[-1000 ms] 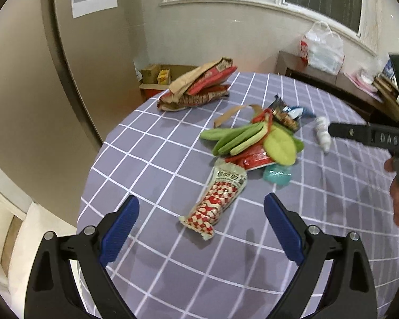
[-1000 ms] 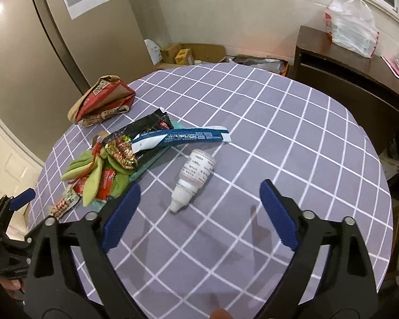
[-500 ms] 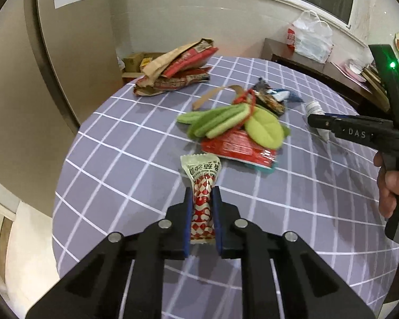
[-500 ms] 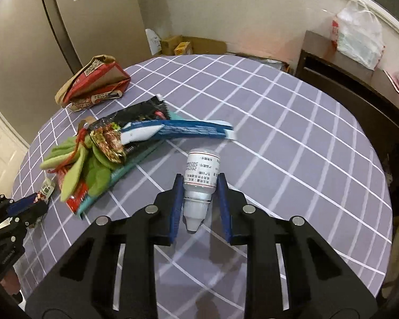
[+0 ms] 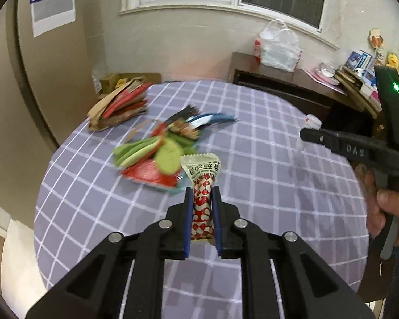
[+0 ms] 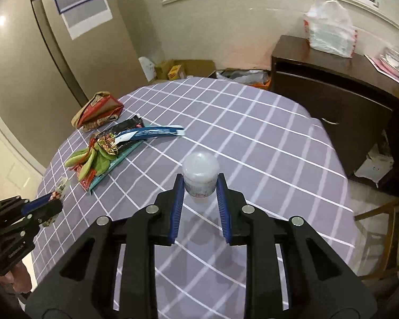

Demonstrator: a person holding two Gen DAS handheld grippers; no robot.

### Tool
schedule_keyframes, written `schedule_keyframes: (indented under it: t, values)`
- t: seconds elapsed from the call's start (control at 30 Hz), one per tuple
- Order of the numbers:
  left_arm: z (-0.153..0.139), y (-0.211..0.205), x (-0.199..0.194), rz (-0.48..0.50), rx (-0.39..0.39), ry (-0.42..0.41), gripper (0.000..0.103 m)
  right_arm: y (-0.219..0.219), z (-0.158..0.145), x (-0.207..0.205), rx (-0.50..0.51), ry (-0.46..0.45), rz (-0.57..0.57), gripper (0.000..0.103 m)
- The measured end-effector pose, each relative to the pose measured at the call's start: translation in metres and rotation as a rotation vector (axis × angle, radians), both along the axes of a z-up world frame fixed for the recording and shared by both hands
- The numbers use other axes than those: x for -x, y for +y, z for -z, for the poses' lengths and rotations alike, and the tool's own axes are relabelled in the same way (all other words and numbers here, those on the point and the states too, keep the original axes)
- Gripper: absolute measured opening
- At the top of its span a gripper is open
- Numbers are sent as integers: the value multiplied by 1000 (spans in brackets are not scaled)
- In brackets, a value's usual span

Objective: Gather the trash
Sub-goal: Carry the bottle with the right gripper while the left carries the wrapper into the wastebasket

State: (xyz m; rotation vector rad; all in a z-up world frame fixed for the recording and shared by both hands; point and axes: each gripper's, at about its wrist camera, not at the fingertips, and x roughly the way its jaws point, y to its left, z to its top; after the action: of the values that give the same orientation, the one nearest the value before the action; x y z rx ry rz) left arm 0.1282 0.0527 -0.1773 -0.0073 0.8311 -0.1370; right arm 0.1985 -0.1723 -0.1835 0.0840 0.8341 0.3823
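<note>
My left gripper [image 5: 202, 194] is shut on a red-and-white checkered snack wrapper [image 5: 202, 186], held clear above the round table. The right gripper [image 6: 200, 180] is shut on a small white plastic bottle [image 6: 200, 176], lifted with its base toward the camera. Each gripper also shows in the other's view: the right gripper [image 5: 310, 132] with the bottle at the right edge of the left wrist view, the left gripper [image 6: 56, 196] with the wrapper at the lower left of the right wrist view. A pile of green, red and dark wrappers [image 6: 103, 154] lies on the table's left side.
The table [image 6: 252, 138] wears a purple checked cloth. A folded brown-and-red paper bag [image 6: 98, 110] sits at its far left edge. A dark wooden cabinet [image 6: 332, 101] with a white plastic bag [image 6: 329, 34] stands at the right. Cardboard boxes [image 6: 178, 70] sit on the floor by the wall.
Both grippers went from wide open to shut, the left on the checkered wrapper and the right on the bottle. Both have since risen off the table with their items.
</note>
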Motion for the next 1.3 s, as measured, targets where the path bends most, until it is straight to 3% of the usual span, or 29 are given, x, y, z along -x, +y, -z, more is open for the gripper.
schedule_keyframes:
  t: [0.37, 0.8, 1.07, 1.3]
  values:
    - [-31, -89, -9, 136, 9, -69, 13, -79, -26, 32, -57, -65, 100, 25]
    - [-52, -209, -20, 327, 51, -123, 13, -186, -44, 71, -91, -122, 298, 25]
    - [-44, -275, -27, 426, 76, -95, 13, -250, -39, 90, -97, -120, 435, 25]
    - [-12, -338, -38, 499, 64, -14, 13, -301, -7, 93, -99, -50, 545, 25]
